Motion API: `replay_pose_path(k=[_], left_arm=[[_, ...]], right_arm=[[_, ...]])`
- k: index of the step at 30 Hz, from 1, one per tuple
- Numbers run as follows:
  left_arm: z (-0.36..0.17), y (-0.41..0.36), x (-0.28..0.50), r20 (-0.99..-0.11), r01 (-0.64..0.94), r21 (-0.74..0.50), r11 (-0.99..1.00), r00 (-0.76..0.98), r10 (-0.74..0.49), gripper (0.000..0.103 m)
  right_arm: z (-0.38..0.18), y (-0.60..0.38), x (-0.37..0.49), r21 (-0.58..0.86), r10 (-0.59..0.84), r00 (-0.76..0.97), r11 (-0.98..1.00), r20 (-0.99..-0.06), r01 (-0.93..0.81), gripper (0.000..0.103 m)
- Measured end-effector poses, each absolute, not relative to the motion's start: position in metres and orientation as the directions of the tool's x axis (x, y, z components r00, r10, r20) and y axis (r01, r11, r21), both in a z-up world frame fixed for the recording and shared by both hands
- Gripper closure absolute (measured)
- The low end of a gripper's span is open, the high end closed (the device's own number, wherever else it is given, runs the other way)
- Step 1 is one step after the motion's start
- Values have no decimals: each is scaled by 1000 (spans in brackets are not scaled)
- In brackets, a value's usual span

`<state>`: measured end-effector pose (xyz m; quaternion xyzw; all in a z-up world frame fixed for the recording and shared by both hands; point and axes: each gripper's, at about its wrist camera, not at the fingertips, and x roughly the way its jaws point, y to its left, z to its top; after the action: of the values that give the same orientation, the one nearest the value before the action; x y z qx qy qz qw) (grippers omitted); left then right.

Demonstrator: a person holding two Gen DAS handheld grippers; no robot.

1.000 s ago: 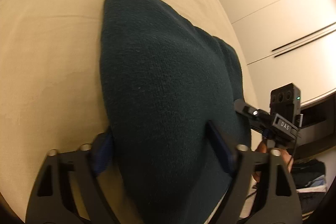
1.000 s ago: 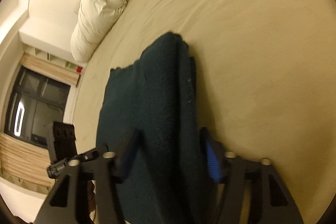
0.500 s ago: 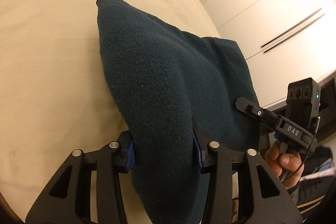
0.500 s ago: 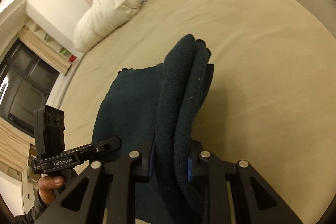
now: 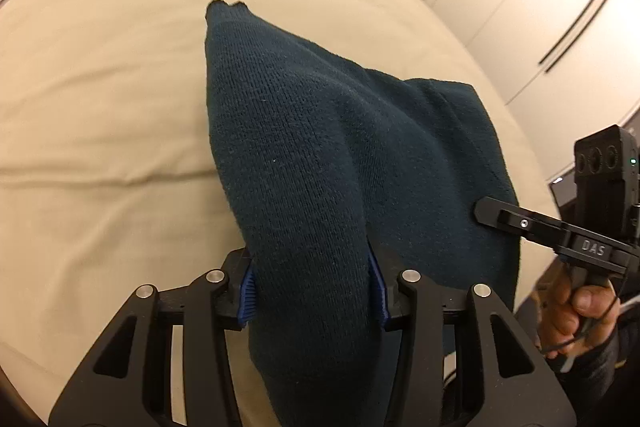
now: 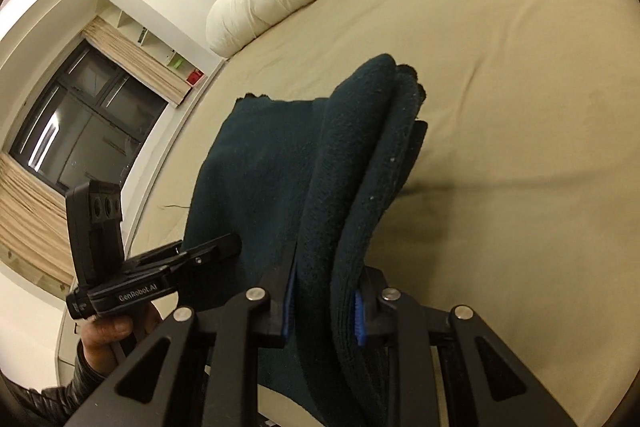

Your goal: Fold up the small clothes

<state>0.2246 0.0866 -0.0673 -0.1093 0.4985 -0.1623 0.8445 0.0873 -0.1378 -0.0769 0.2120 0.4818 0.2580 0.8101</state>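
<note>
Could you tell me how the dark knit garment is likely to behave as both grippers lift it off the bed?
The dark teal knit garment is probably floppy: between the left gripper and right gripper it sags and bunches. It looks thick, so it likely has some weight. Its fuzzy knit should resist slipping from the blue pads.

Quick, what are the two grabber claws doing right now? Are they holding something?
Left gripper: closed, pinching a bunched fold of the dark teal knit garment.
Right gripper: closed, clamped on the same garment's layered edge.
</note>
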Motion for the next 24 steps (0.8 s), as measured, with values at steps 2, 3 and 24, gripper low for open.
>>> replay_pose_path(k=[2, 3, 24], left_arm=[[-83, 90, 226, -817, 158, -326, 932, 449, -362, 59], [-90, 88, 227, -824, 155, -311, 938, 447, -348, 57], [-72, 84, 200, -755, 148, -198, 969, 608, -247, 39]], right_arm=[[-89, -137, 92, 592, 612, 403, 783, -680, -191, 79], [-99, -142, 95, 609, 615, 398, 777, -681, -160, 79], [-71, -168, 42, 485, 476, 552, 863, -684, -144, 46]])
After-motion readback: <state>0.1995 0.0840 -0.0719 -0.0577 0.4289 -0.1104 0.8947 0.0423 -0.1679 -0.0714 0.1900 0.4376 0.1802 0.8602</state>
